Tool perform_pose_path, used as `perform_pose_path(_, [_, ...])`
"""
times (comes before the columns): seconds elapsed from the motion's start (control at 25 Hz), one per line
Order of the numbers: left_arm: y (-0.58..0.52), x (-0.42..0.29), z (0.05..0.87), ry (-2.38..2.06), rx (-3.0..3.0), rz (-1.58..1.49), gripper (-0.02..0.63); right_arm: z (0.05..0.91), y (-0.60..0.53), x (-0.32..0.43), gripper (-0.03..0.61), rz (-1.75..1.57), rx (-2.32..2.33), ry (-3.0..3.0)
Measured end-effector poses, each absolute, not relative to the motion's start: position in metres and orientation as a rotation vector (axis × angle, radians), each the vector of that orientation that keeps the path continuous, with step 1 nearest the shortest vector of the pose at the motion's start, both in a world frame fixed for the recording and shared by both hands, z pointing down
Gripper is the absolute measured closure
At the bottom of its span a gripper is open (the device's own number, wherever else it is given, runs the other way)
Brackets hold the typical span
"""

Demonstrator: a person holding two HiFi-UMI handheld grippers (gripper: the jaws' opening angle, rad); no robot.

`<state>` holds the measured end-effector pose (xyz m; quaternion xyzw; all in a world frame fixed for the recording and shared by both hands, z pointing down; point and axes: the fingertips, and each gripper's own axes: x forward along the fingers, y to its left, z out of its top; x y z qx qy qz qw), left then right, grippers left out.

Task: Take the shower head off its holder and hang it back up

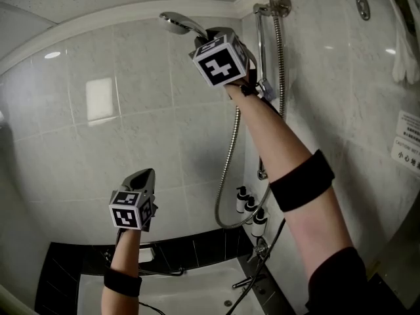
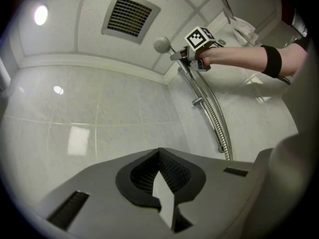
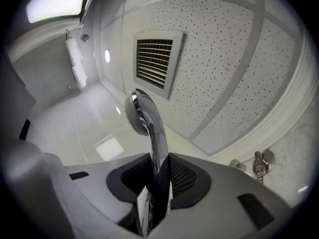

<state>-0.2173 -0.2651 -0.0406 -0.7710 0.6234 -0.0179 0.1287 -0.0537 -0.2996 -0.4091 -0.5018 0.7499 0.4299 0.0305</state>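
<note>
While right gripper [image 3: 158, 183] pinches shower head [image 1: 177, 23] by chrome handle, head sits up near ceiling, just left of wall rail [image 1: 262, 44], hose [image 1: 229, 159] dangling below. Left gripper [image 2: 160, 178] lower down, jaws fully together, holding nothing.

Shower head [image 1: 178, 23] high up, its handle gripped between the jaws of the right gripper [image 1: 205, 37], just left of the wall rail [image 1: 261, 41], hose [image 1: 227, 169] hanging beside the rail, bottles [image 1: 251, 212] in the corner below, bathtub [image 1: 177, 293] at the bottom, left gripper [image 1: 147, 174] lower left, well apart

left tongs [image 2: 160, 180] closed, right tongs [image 3: 155, 178] gripping.
</note>
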Motion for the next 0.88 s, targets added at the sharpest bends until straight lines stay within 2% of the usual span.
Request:
perform_pose_path(0.4, [-0.25, -0.239, -0.016, 1.868, -2.257, -0.074, 0.614, -0.339, -0.302, -0.057, 0.466, 1.088, -1.497, 2.463])
perform_pose_path(0.88, [-0.225, -0.261, 0.033, 1.933, -2.286, -0.134, 0.614, -0.189, -0.311, -0.07, 0.466, 0.559, -1.383, 2.651])
